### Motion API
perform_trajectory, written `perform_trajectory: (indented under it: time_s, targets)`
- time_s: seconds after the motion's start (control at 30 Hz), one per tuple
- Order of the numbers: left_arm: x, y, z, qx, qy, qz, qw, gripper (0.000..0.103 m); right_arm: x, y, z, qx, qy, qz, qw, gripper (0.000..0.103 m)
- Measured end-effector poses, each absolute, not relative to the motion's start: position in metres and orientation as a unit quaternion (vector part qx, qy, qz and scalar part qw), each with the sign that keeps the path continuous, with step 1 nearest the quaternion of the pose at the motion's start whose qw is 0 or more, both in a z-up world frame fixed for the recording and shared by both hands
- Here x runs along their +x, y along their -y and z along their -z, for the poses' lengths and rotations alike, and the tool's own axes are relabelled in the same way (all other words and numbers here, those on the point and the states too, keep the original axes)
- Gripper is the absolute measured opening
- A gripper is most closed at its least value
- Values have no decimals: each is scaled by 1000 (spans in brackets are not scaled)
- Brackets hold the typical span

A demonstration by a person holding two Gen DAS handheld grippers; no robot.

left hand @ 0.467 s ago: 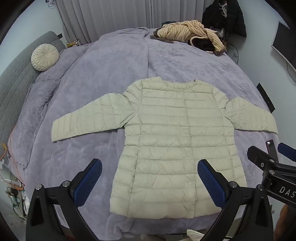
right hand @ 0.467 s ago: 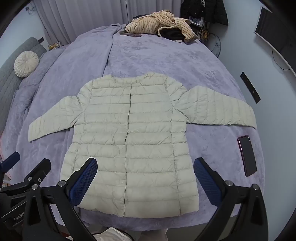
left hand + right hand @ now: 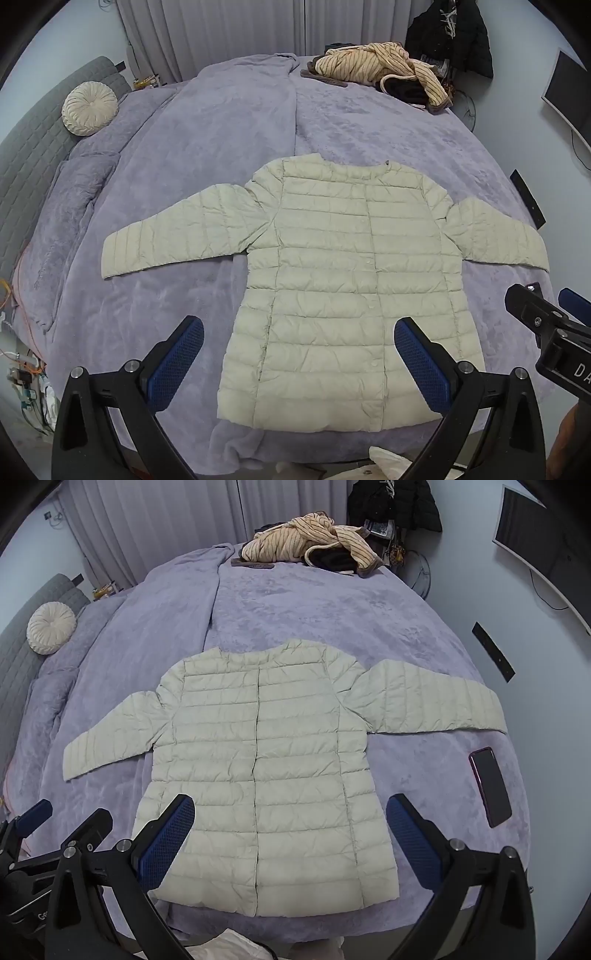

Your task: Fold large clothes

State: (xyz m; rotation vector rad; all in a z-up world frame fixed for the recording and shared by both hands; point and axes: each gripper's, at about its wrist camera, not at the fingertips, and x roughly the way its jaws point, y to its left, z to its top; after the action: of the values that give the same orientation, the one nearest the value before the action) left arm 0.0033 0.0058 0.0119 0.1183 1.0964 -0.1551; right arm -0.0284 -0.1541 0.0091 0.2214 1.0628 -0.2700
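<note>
Quilted down jacket (image 3: 347, 295) lies flat, front up and snapped shut, on the bed (image 3: 207, 155), hem at the near edge, collar toward the far edge. Both sleeves spread out to the sides. No fold made yet; by my reading all of the folding is left: sleeves in, then body.

Left hand-held gripper (image 3: 299, 363): jaws wide apart, nothing between the pads, held above the hem. Right hand-held gripper (image 3: 290, 840): same, jaws spread, empty, over the lower right part of the jacket.

Around: smartphone (image 3: 490, 786) on the bed near the right edge, just below the right sleeve (image 3: 428, 701); clear of the sleeve's inward fold, I'd judge. Striped garment pile (image 3: 384, 74) at the far edge, round cushion (image 3: 89, 113) at the far-left corner; both well apart from the jacket.
</note>
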Motion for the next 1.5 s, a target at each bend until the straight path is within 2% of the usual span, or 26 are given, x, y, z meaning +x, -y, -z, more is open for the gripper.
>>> perform_trajectory:
  time_s: [1.5]
  targets:
    - [4,-16,-10,55,-522,56,849,103,-29,152,-4,117,-513,122,842,103]
